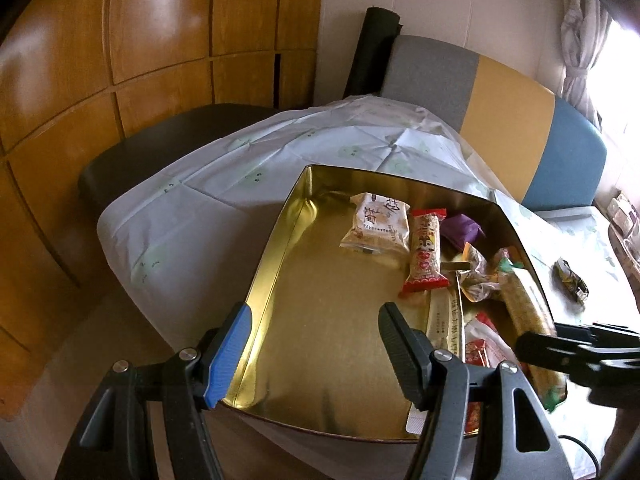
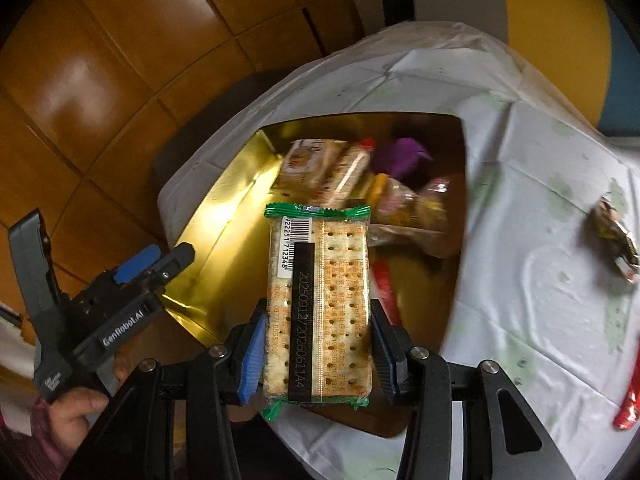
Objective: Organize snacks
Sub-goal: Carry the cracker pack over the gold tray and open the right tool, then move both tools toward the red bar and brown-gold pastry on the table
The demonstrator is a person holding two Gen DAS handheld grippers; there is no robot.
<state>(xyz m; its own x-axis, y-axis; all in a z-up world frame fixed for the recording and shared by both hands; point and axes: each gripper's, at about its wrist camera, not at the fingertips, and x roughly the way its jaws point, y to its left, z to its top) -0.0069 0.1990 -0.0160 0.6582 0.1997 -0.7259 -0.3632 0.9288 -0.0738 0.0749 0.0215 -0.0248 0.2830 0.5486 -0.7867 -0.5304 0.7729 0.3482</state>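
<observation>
Leftmost, wooden panels [image 1: 160,40] stand behind the tin [image 1: 320,360], and a dark seat [image 1: 160,140] sits between them and the white cloth [image 1: 240,184] under the tin. The tin is a shallow gold tray; its left half is bare, and the snacks lie along its right side.

At the tin's near left corner hangs the left gripper [image 1: 314,354], its jaws spread wide with nothing between them: the blue pad [image 1: 229,356] is just outside the tin's left wall, the black one over the tin's floor. A hand [image 2: 76,408] holds this gripper below the tin's left corner in the right wrist view.

Over the tin's near middle, the right gripper [image 2: 318,354] is clamped on a cracker pack [image 2: 320,304], green-ended, with a barcode and a black date strip. The pads press its long sides and it points toward the tin's far end.

Inside the tin, toward the far end, lies a pale biscuit pack [image 1: 376,226]. Beside it, to the right, is a red-ended bar [image 1: 425,258], then a purple wrap [image 1: 464,230] by the far right wall. Nearer, a long cream stick [image 1: 446,328] lies along the floor, with a crinkled clear bag [image 1: 478,276] to its right; what the bag holds is too blurred to tell.

Right of the tin, on the cloth, lies a dark foil candy [image 1: 572,280], well apart from the wall. Nearer than it, a red packet [image 2: 632,404] lies at the picture's edge. Beyond the tin's far right corner stands a chair back [image 1: 512,120] in grey, yellow and blue.
</observation>
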